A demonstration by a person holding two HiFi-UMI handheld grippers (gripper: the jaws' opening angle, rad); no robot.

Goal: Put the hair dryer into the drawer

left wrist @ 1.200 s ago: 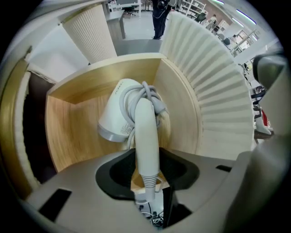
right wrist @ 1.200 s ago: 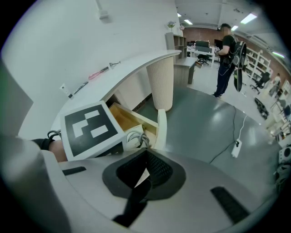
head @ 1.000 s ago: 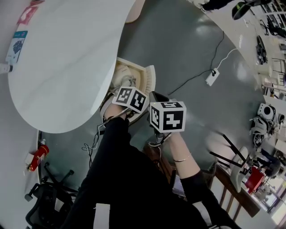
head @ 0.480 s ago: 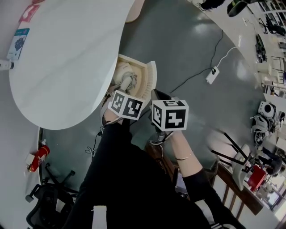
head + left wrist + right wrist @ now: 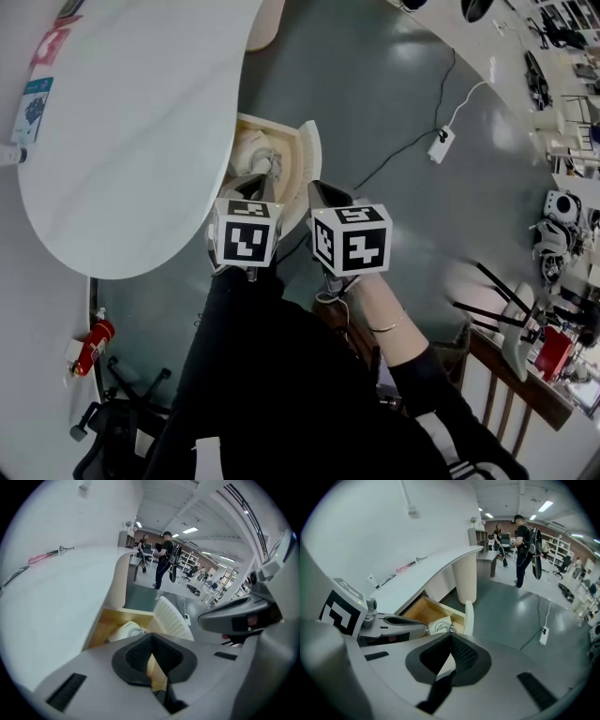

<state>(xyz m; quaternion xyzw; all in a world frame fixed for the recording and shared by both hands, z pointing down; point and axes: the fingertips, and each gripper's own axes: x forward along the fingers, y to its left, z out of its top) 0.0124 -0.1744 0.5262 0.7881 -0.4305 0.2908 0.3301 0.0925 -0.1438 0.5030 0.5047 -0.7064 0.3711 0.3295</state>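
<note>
White plastic hair dryer (image 5: 440,626), in the drawer (image 5: 423,608), seems light, slick; grasp its handle. Left gripper (image 5: 151,644) just closed empty, right gripper (image 5: 451,644) clenched empty.

Hair dryer (image 5: 251,152) lies in the open drawer (image 5: 307,161), with left tongs (image 5: 264,185) and right tongs (image 5: 319,195) near it

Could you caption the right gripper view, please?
Hair dryer lying in the open drawer beneath the white table.

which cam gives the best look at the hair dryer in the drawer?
Head view: it looks down into the open drawer, showing most of the hair dryer. The left gripper view and right gripper view catch only a white part of it above their jaws.
</note>
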